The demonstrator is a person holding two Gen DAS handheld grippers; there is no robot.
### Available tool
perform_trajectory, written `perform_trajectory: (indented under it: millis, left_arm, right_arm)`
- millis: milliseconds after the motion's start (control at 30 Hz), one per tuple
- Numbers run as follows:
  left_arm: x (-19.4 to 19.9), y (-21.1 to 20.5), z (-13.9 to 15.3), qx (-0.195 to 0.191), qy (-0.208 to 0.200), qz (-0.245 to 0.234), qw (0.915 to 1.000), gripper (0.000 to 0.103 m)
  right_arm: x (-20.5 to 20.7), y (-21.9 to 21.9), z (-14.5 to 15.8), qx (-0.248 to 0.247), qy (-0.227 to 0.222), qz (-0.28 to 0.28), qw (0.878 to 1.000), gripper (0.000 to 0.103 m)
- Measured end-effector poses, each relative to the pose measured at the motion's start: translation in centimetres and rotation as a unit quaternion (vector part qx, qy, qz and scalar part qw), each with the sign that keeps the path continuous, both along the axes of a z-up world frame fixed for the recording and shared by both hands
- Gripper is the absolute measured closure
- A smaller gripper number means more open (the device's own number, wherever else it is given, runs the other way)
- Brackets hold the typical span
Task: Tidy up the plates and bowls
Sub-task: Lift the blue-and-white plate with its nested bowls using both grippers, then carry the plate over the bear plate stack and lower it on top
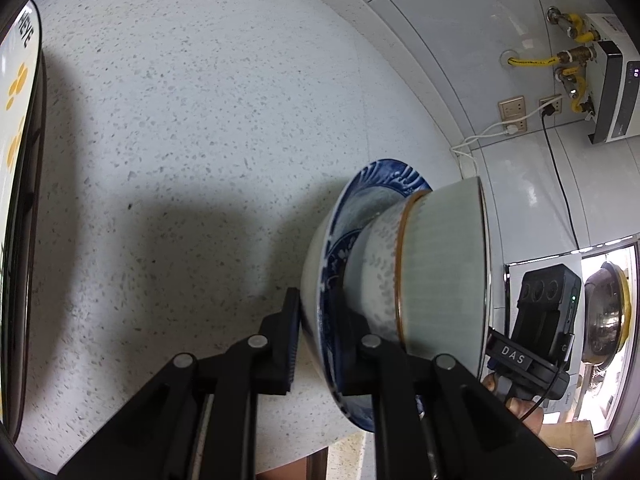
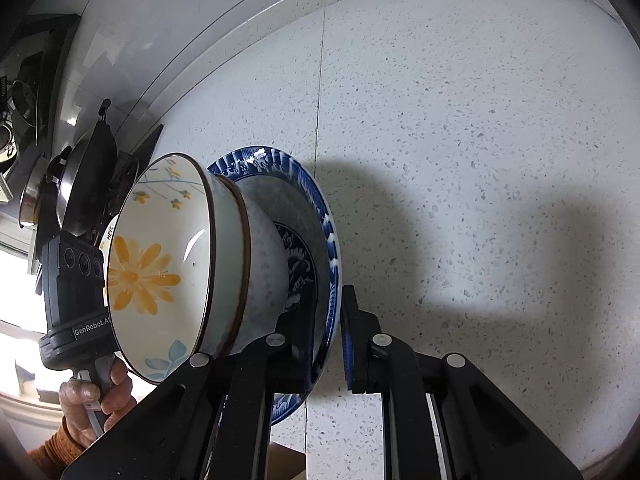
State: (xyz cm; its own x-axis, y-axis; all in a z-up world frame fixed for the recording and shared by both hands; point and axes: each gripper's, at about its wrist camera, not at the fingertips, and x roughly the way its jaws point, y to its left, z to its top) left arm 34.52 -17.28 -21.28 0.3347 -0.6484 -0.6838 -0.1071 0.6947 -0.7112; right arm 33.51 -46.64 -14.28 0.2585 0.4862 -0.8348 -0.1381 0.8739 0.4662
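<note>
A blue-and-white patterned plate [image 1: 380, 184] carries a stack of two bowls: a speckled bowl with a brown rim [image 1: 376, 256] and, nested in it, a pale green bowl [image 1: 444, 264] with yellow flowers inside [image 2: 160, 256]. My left gripper [image 1: 316, 332] is shut on the plate's rim from one side. My right gripper [image 2: 326, 336] is shut on the plate's rim [image 2: 328, 236] from the opposite side. The plate with its bowls is held just above the speckled white countertop [image 1: 180, 140].
A white plate with yellow print [image 1: 18, 128] lies at the left edge of the left wrist view. A tiled wall [image 1: 460, 60] with sockets, gas pipes and a water heater [image 1: 616, 92] stands behind. Pans and pot lids [image 2: 80, 184] stand by the stove.
</note>
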Motion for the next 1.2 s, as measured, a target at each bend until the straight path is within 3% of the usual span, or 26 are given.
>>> perform_trajectory:
  millis: [233, 367, 667, 933, 1200]
  left_arm:
    - [-0.2, 1.7, 2.9, -0.012, -0.013, 0.013, 0.9998, 0.091]
    - [-1.1, 5.1, 5.4, -0.007, -0.024, 0.033, 0.9991, 0.091]
    - [-5.1, 17.0, 8.8, 0.038, -0.033, 0.112, 0.9925, 0.09]
    - [-8.0, 25.5, 6.9, 0.075, -0.008, 0.174, 0.9819, 0.091]
    - [-7.7, 26.9, 4.3, 0.071, 0.007, 0.174, 0.9821, 0.091]
  right_arm:
    - [-0.2, 0.7, 2.6, -0.014, -0.009, -0.001, 1.0, 0.092]
    - [-0.2, 2.9, 4.1, -0.011, -0.018, 0.019, 1.0, 0.092]
    - [0.4, 14.6, 5.7, 0.017, -0.033, 0.115, 0.993, 0.092]
    - [-0.5, 24.1, 2.4, 0.025, -0.007, 0.183, 0.983, 0.091]
    - [-0.9, 24.6, 0.0, 0.015, 0.018, 0.186, 0.982, 0.091]
